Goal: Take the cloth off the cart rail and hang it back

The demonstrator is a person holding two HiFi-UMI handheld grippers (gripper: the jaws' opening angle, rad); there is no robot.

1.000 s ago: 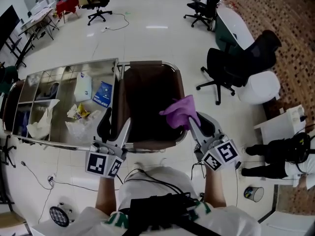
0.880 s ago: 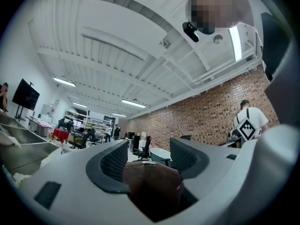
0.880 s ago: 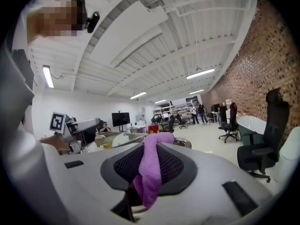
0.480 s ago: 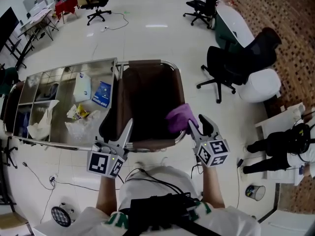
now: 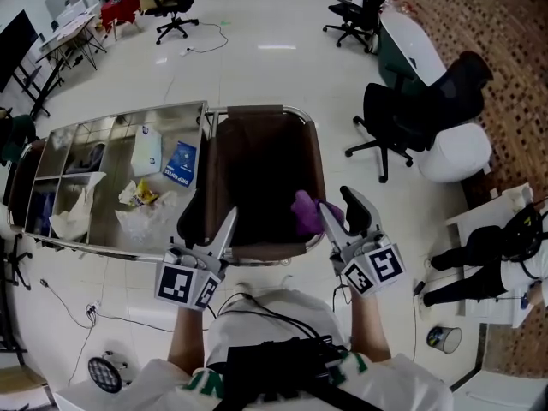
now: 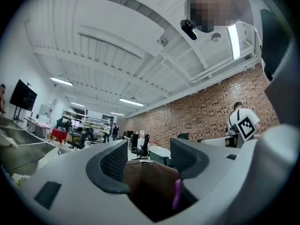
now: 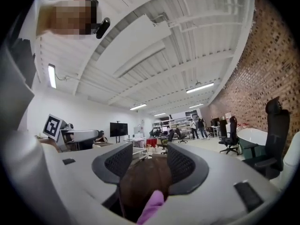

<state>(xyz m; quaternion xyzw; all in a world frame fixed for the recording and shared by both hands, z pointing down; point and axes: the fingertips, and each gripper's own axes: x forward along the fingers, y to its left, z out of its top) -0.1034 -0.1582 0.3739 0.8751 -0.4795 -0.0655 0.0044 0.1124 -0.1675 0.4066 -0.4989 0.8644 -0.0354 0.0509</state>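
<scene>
Left tool (image 5: 205, 223): one, mine; jaws spread, pinching nothing. My left gripper view shows only the brown bag beyond them.
Right tool (image 5: 342, 216): one, mine; jaws opening, pads clear of the cloth. The cloth's purple edge shows low between them in my right gripper view.
Cloth (image 5: 306, 214): one, purple; bunched on the cart rail at the near right corner of the bag, just beside my right tool.
Cart rail (image 5: 315, 154): one metal loop running round the bag's mouth.
Brown bag (image 5: 261, 169): one, hung inside the rail.
Cart (image 5: 120, 116): one, steel, with its top split into compartments to the left of the bag.
White box (image 5: 145, 150): one, lying in a compartment.
Blue packet (image 5: 179, 163): one, just beside the box; its print is too small for me to read.
Yellow wrapper (image 5: 141, 195): one, crumpled.
Marker cubes: two, one on each tool, showing black-and-white squares.
Office chairs (image 5: 396, 120): at least four, black, well apart on the floor.
</scene>
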